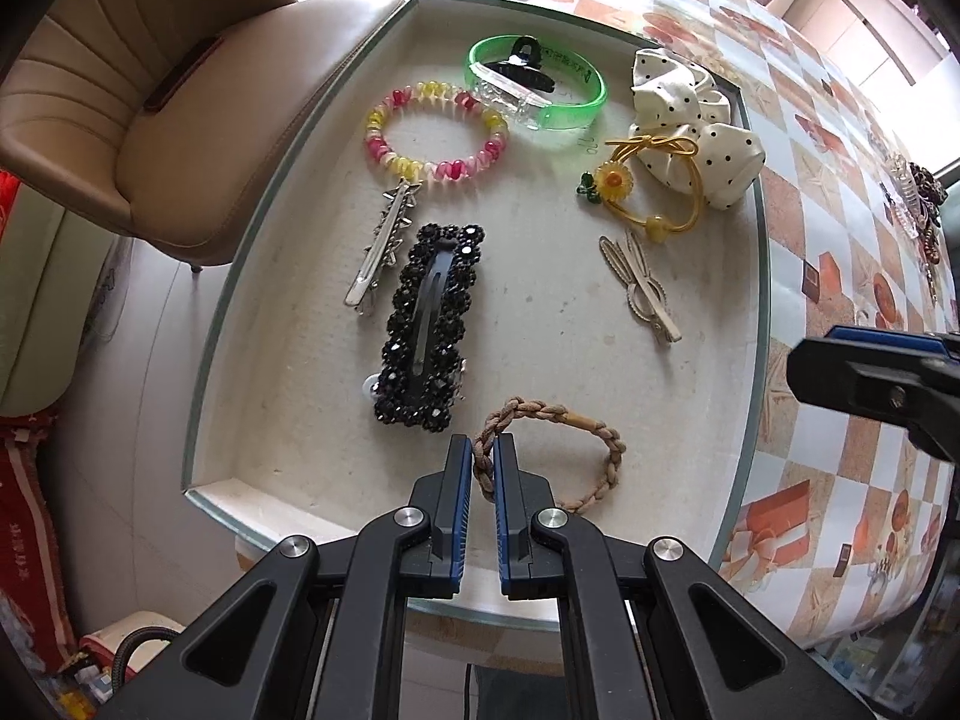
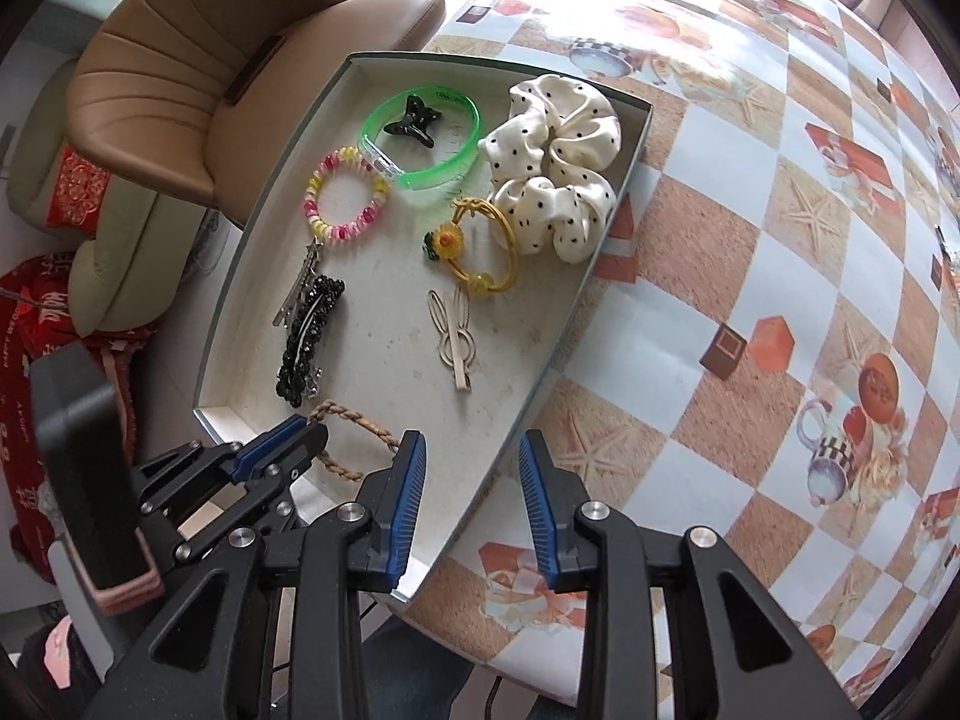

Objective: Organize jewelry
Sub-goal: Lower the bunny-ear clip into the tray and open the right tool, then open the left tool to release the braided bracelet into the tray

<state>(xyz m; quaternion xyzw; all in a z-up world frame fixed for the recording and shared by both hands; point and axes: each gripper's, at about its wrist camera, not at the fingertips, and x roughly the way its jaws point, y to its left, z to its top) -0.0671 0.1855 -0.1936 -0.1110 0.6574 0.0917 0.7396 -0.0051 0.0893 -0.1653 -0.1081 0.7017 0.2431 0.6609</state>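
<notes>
Where clips crowd the tray (image 1: 762, 276), a chair (image 1: 180, 120) apparently abuts.

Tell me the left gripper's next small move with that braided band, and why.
Probably open the left gripper and lift straight up. Its pads are shut on the brown braided rope hair band, whose loop already lies flat on the floor of the shallow white cardboard tray, beside the black beaded hair clip. The right gripper stands open with nothing between its fingers.

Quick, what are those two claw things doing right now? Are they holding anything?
Left gripper: fingers closed on the braided brown hair tie in the tray.
Right gripper: fingers open, nothing between them.
</notes>
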